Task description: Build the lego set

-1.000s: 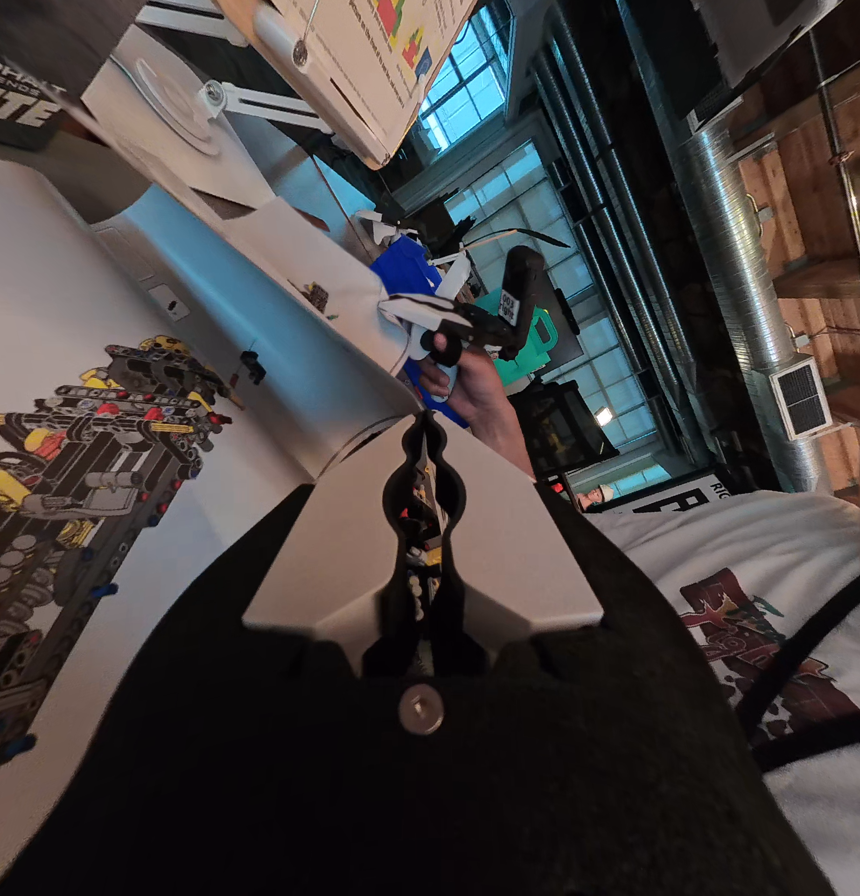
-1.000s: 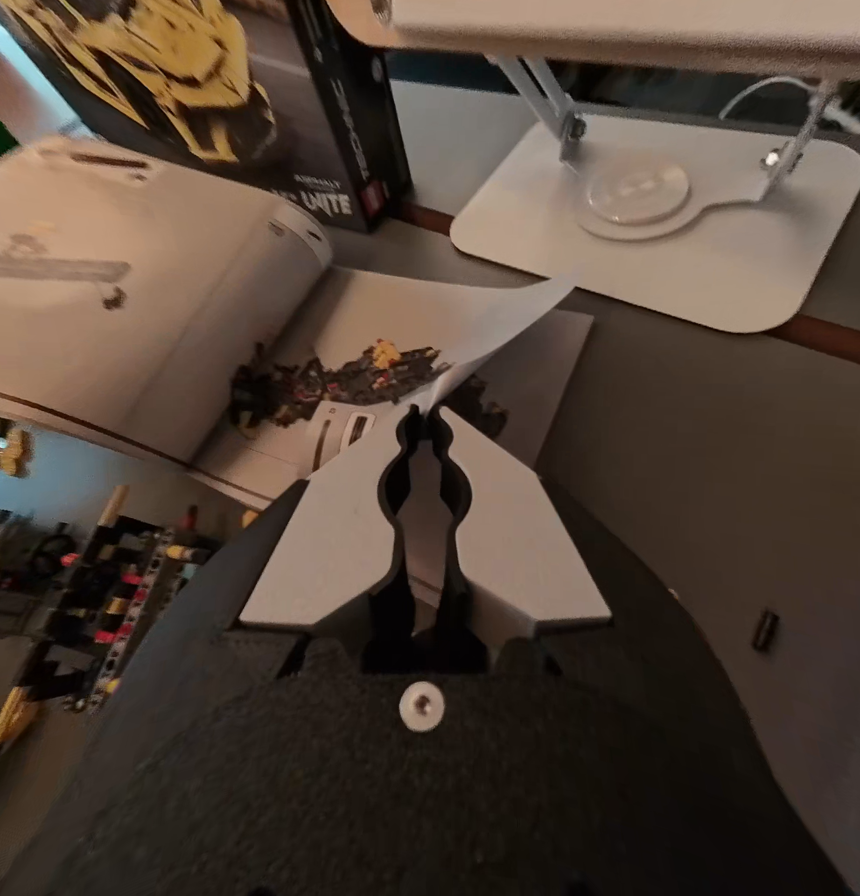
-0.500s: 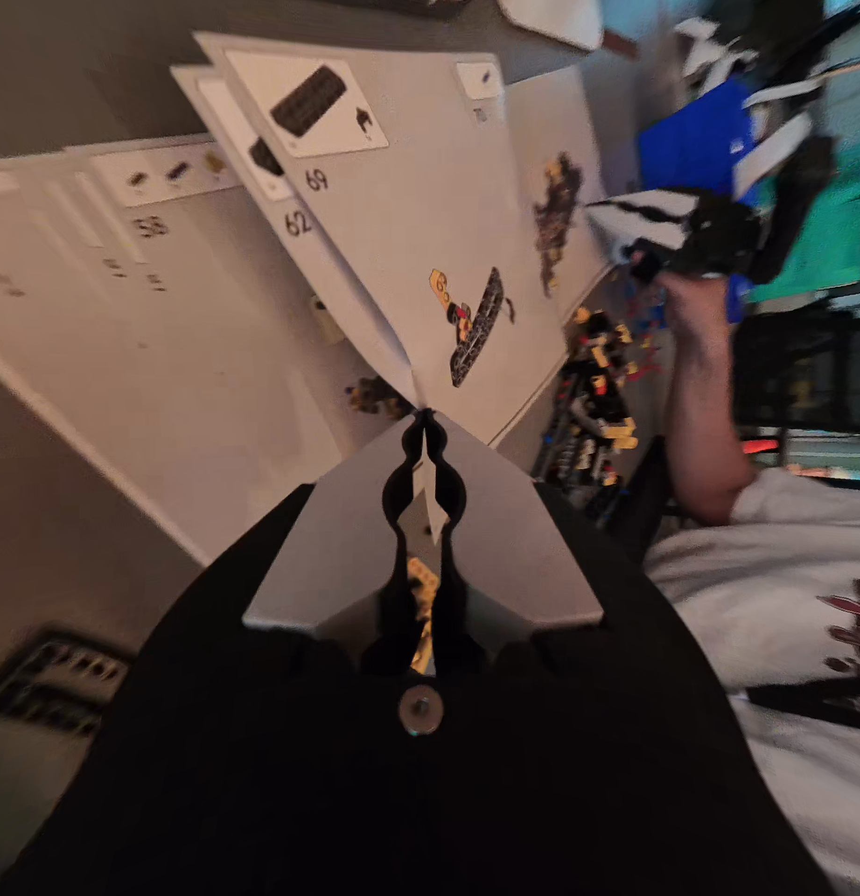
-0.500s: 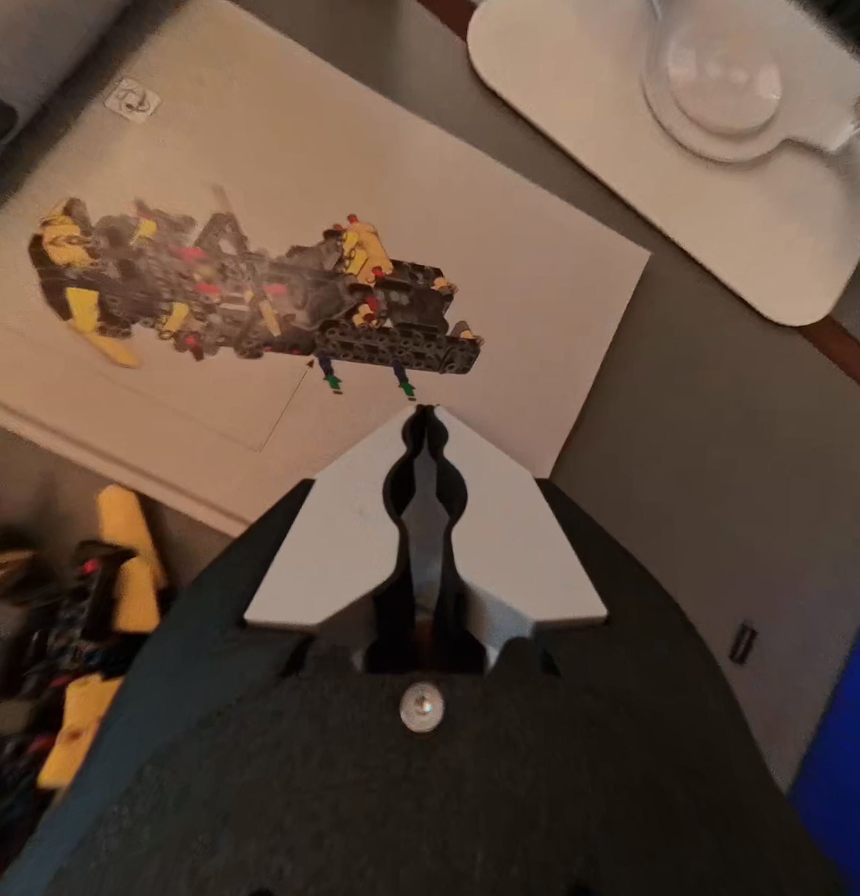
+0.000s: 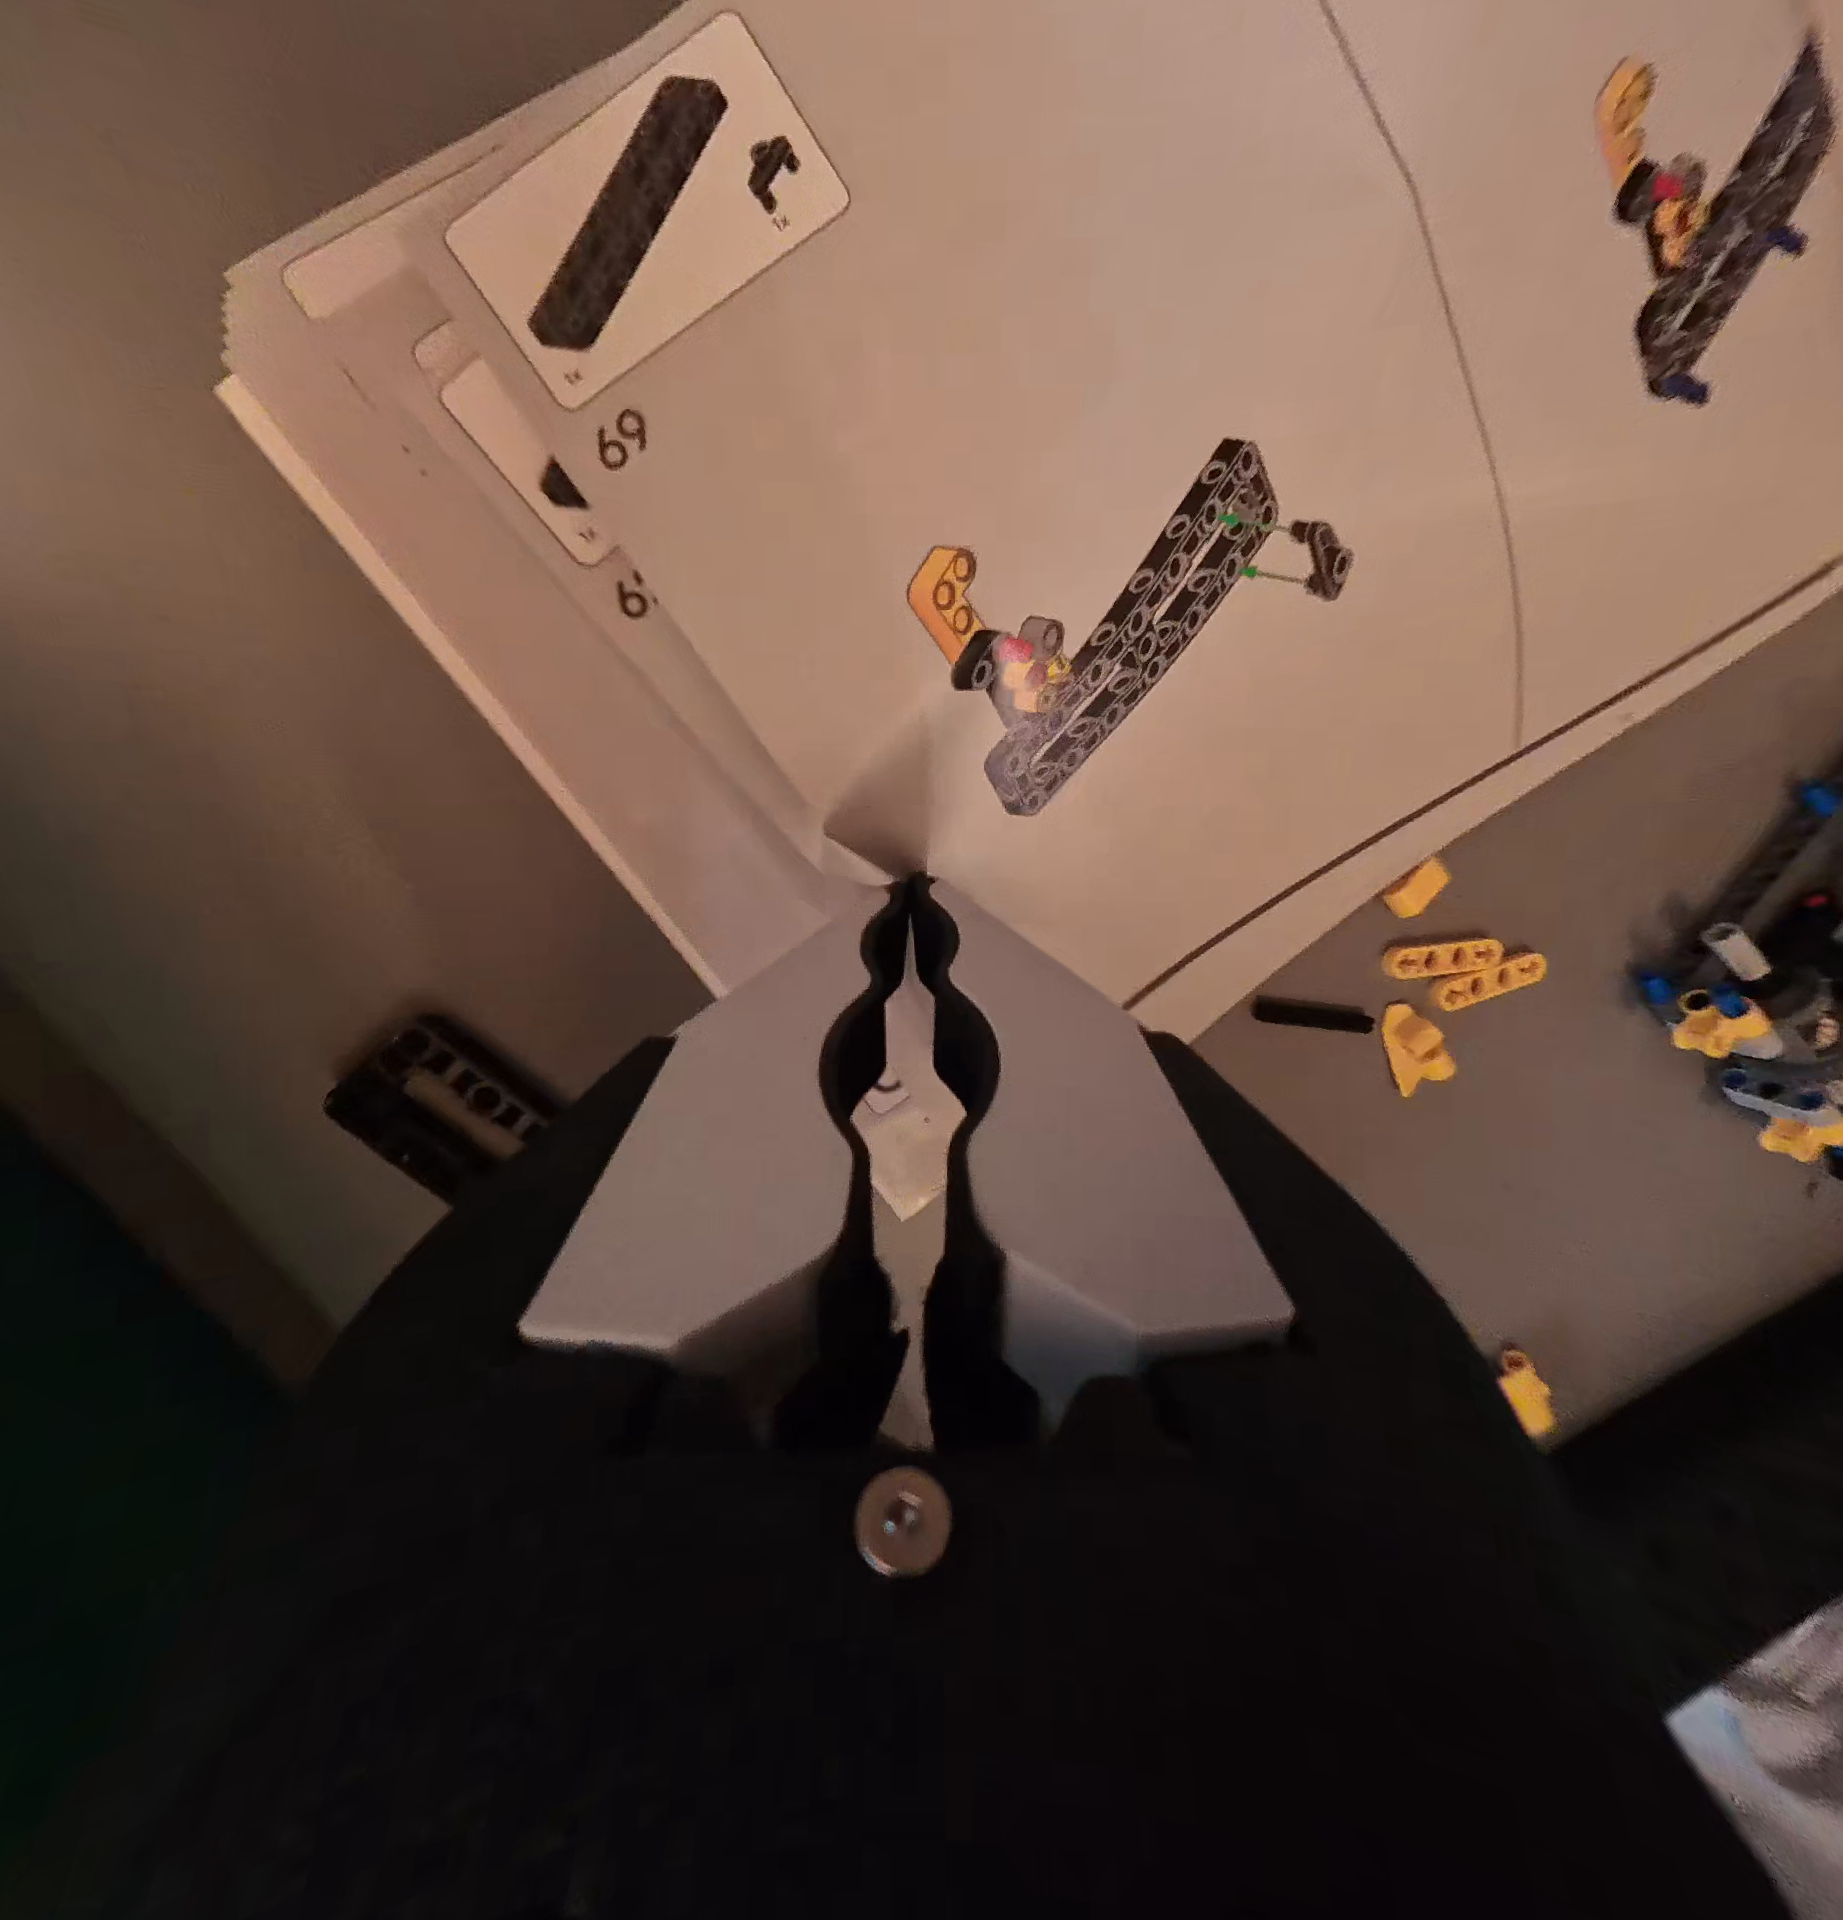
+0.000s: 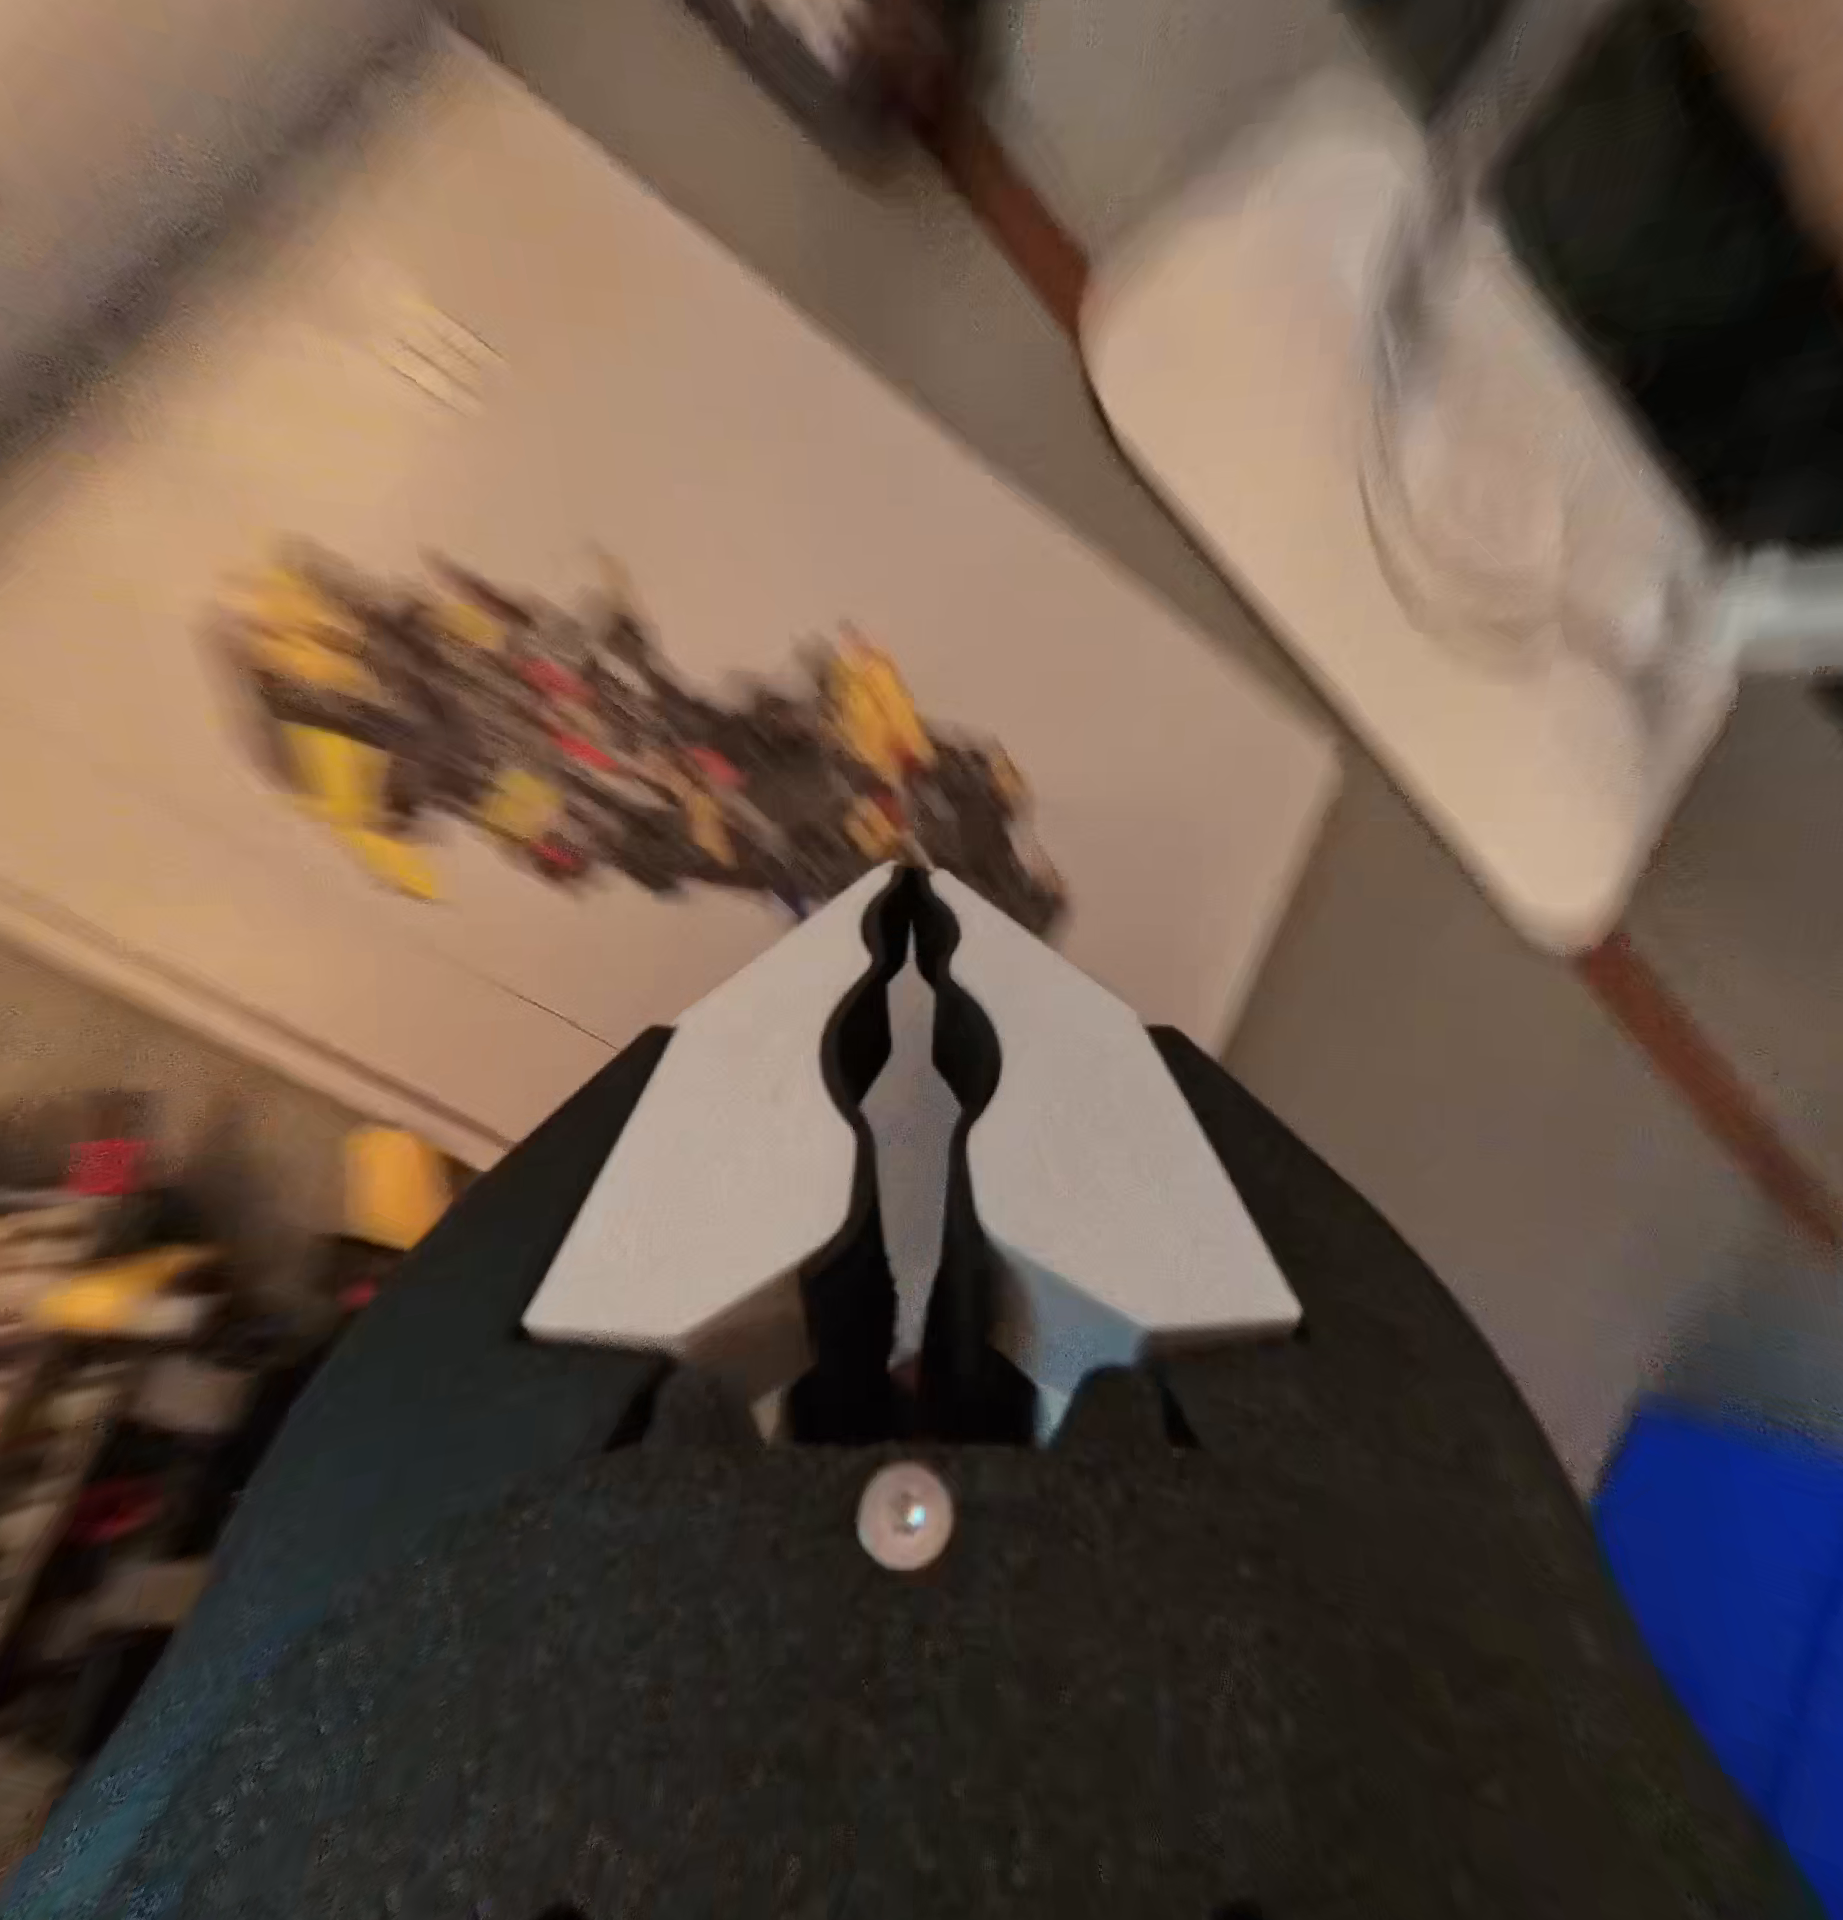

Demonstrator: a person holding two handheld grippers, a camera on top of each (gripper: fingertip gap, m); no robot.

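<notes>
Your left gripper [image 5: 915,883] jaws pinch a thin instruction-booklet page [image 5: 1000,364]: light, floppy, tears easily, so hold near its corner. Right gripper [image 6: 912,878] jaws closed, empty.

Printed numerals on the instruction booklet [image 5: 1000,260] pages

Both grippers: black textured bodies, pale grey wedge jaws, silver screw.

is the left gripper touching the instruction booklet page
Touching: the left wrist view shows the left gripper pinched shut on the white paper instruction booklet page, creasing it.
</notes>
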